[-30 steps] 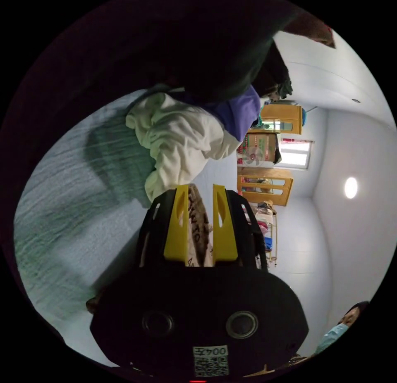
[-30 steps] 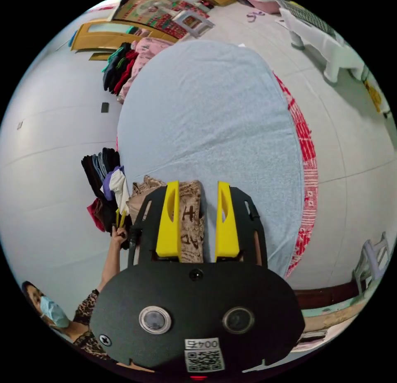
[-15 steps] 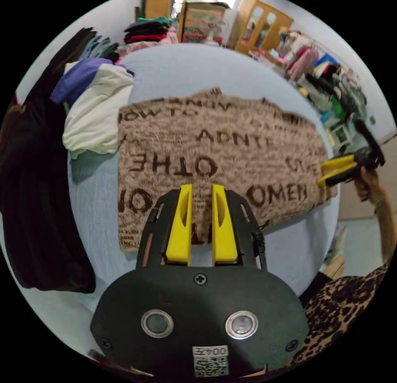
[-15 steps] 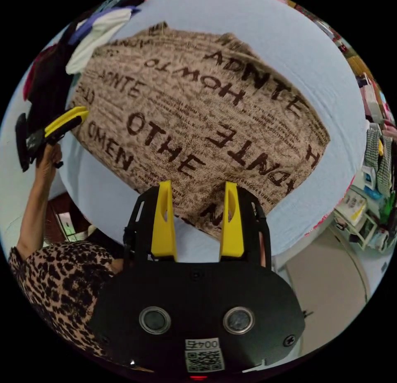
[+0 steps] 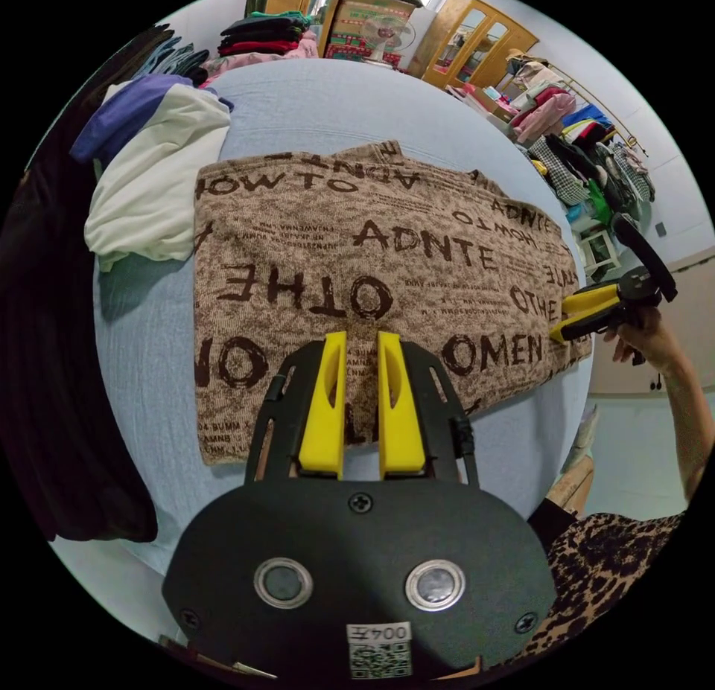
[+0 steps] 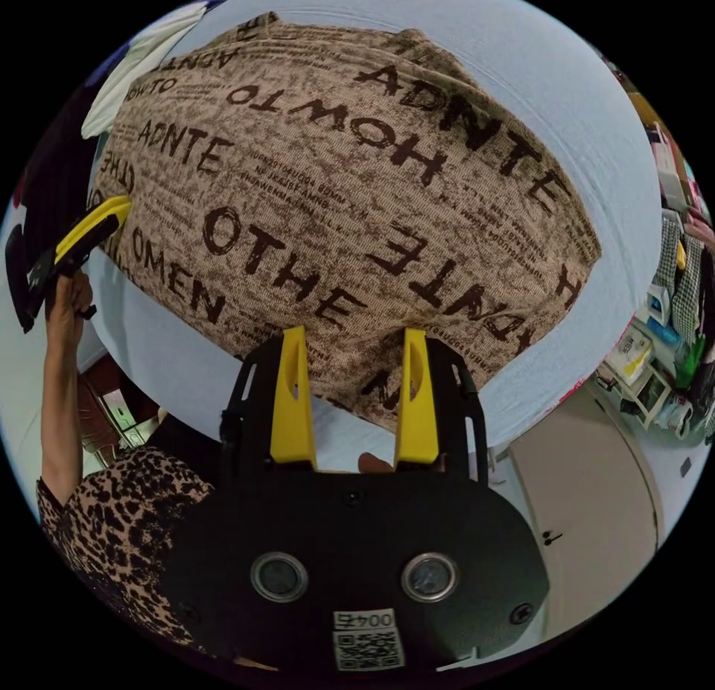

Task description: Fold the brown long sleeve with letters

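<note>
Bright even light, sharp focus, fisheye-warped edges

Your left tool [image 5: 360, 400] holds its yellow jaws near-parallel with a narrow gap, pointing toward 12 o'clock in the left gripper view. Your right tool [image 6: 354, 396] has its jaws set wide apart. In the left gripper view, your right hand [image 5: 646, 334] grips that tool at 3 o'clock, forearm extending toward 4 o'clock.
</note>
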A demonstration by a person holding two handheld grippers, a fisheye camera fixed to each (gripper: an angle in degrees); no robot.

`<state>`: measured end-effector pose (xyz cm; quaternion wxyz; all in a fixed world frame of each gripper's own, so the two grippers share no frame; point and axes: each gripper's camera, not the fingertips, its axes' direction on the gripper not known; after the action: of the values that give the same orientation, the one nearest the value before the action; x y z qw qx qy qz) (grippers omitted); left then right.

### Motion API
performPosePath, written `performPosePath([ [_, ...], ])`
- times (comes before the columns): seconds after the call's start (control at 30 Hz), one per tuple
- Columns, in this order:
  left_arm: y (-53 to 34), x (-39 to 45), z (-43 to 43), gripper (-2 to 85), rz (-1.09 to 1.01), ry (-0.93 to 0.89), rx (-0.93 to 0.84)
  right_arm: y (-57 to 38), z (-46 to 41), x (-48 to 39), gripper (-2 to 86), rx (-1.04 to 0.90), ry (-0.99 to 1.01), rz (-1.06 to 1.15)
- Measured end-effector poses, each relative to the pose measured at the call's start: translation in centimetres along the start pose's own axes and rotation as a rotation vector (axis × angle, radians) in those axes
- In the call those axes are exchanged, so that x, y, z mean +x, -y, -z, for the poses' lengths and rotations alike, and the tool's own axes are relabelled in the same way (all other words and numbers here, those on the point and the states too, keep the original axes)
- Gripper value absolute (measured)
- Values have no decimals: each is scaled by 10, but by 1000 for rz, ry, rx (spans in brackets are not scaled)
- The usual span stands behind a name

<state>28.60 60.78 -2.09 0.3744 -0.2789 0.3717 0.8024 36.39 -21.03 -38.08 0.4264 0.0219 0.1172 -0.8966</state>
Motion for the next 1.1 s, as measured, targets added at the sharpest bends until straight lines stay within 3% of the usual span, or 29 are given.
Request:
performPosePath([
  [0.33,-9,-1,-13,46,-22,-29,31,-12,21,-25,179,16,-15,-20],
  [0.43,-25,-15,11,47,-3,-11,117,-20,26,-23,177,44,6,-5],
  [0.8,-69,-93,19,129,109,-34,149,-16,37,-38,171,-33,-28,70],
  [1.0,-60,-92,-8,45,58,-29,101,-20,39,-41,172,-32,-28,69],
  [1.1,-61,-85,4,29,58,91,152,-20,40,-40,173,-36,-19,55],
])
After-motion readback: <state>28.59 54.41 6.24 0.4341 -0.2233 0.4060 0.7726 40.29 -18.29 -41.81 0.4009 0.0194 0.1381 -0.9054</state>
